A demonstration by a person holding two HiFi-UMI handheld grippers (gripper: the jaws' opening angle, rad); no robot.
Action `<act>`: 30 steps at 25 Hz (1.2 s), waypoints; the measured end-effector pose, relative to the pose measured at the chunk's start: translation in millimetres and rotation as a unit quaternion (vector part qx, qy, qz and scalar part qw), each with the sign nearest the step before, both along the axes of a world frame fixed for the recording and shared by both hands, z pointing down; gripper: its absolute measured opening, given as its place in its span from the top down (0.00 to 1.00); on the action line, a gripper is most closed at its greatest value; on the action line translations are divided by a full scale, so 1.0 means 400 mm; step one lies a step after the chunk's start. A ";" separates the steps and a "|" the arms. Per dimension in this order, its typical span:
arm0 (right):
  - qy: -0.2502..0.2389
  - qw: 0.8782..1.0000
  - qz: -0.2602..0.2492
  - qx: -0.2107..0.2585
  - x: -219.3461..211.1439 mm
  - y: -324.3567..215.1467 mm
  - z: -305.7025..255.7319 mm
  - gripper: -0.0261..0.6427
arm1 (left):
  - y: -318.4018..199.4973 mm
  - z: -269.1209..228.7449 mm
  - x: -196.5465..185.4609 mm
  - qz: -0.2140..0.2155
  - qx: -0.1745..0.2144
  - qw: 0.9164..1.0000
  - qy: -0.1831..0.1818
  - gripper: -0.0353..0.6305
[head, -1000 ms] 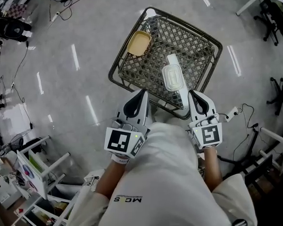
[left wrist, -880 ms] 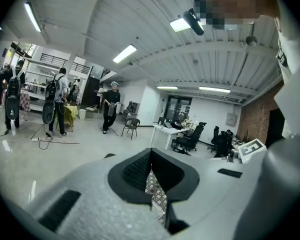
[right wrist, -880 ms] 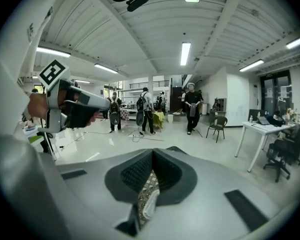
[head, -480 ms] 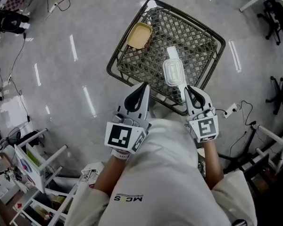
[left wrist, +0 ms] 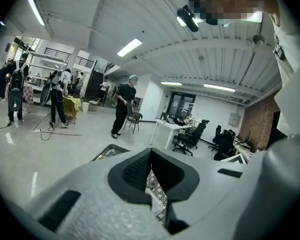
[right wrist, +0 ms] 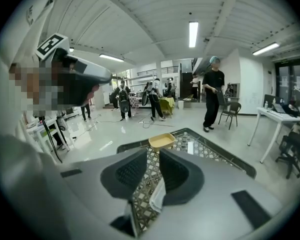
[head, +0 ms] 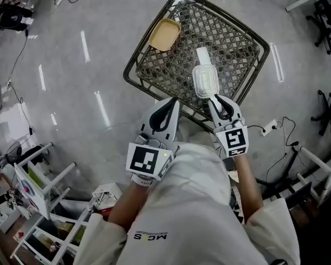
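The basket (head: 234, 43) in the upper middle of the frame has open mesh across its centre and right side. A yellow dish (head: 164, 35) fills its upper-left corner, and a clear lidded box (head: 205, 80) lies by the near rim, just ahead of the right gripper (head: 220, 102). Bare floor (head: 71, 93) lies open at the left; shelves (head: 30, 189) crowd the lower left and office chairs (head: 320, 15) the right edge.

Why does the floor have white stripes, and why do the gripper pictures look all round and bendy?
Head view: the white stripes on the floor are probably ceiling lights mirrored in its shiny surface. Left gripper view: the wide lens curves the ceiling beams and leaves black corners. Right gripper view: same bulge; the basket looks sharp, the grey jaws up close look soft.
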State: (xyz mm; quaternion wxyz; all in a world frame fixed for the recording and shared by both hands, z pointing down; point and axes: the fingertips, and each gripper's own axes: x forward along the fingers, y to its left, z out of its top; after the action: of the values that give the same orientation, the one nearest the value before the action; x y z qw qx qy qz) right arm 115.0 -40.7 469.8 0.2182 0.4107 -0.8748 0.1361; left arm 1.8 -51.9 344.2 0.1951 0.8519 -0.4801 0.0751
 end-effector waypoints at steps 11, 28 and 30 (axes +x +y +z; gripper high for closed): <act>0.038 0.997 -0.038 -0.056 -0.057 0.004 0.220 0.80 | 0.010 0.093 -0.012 0.000 -0.033 0.999 0.001 0.91; 0.104 0.983 -0.071 -0.137 -0.064 0.049 0.496 0.76 | 0.046 0.185 -0.026 -0.015 -0.061 0.998 0.002 0.91; 0.111 0.981 -0.073 -0.145 -0.060 0.047 0.520 0.76 | 0.047 0.188 -0.023 -0.019 -0.067 0.998 0.007 0.91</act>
State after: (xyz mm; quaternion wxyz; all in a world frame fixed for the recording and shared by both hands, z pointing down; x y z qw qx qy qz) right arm 90.9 -21.8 677.8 0.3800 0.3224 -0.8439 0.1986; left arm -7.4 -33.3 419.6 0.2569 0.8278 -0.4891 0.0977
